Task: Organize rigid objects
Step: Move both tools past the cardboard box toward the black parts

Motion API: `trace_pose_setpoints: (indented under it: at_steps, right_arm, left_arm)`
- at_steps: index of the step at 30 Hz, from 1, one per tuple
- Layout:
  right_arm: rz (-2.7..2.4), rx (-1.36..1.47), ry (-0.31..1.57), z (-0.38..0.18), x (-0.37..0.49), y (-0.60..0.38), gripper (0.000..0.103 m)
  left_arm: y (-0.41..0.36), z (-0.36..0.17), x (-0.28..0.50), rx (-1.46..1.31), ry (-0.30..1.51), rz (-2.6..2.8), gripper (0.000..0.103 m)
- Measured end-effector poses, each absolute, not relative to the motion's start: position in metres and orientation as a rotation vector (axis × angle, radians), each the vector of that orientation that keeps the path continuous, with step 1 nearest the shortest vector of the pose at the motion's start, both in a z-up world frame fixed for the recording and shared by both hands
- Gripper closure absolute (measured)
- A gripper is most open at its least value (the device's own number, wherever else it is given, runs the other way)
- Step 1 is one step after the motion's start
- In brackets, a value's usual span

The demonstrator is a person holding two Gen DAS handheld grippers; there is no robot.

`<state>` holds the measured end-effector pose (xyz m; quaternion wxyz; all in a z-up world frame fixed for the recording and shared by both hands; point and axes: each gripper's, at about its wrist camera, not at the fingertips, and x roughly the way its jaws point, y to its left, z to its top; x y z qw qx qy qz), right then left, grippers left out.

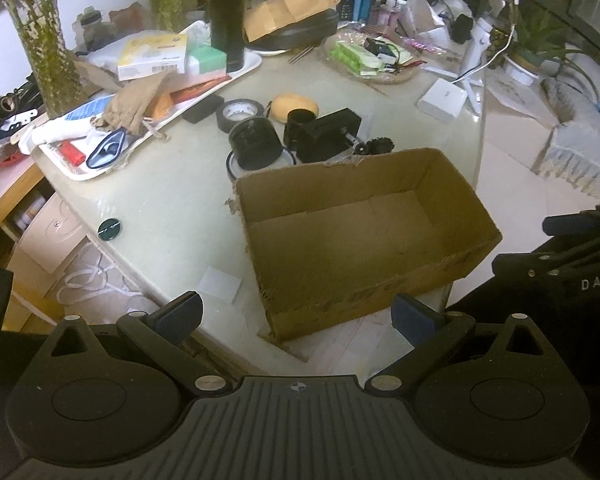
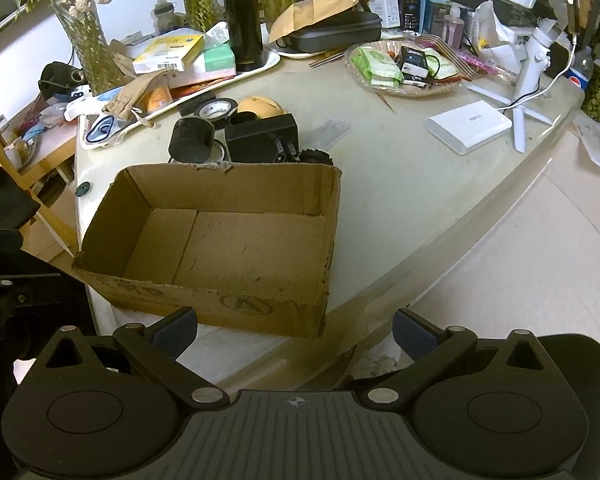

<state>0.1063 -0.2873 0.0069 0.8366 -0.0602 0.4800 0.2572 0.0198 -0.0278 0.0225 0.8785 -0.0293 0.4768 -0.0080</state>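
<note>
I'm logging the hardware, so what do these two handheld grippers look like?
Both the left gripper and right gripper are matte black, with dark blue finger pads, silver pivot pins, round side housings and a ribbed grey centre plate bearing a small crosshair mark.

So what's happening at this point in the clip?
A person holds two grippers in front of an empty cardboard box at the near edge of a cluttered table. The left gripper and right gripper are both open and hold nothing. Beyond the box lie a tape roll and a black block, untouched.
</note>
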Motion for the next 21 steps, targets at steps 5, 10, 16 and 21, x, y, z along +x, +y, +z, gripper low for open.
trace_pose_setpoints:
  at_steps: [5, 10, 16, 21]
  right_arm:
    - [0.556, -0.108, 1.017, 0.005, 0.114, -0.288, 0.000]
    - [0.536, -0.115, 1.021, 0.003, 0.123, -0.285, 0.000]
    - [0.538, -0.115, 1.017, 0.003, 0.134, -0.278, 0.000]
    - [0.544, -0.122, 1.011, 0.003, 0.143, -0.273, 0.000]
  left_arm:
    - [-0.025, 0.021, 0.026, -0.071, 0.987, -0.021, 0.000]
    - [-0.020, 0.021, 0.030, -0.086, 0.965, -0.014, 0.000]
    - [-0.014, 0.021, 0.037, -0.089, 0.957, -0.005, 0.000]
    - [-0.008, 0.020, 0.045, -0.095, 0.952, 0.001, 0.000]
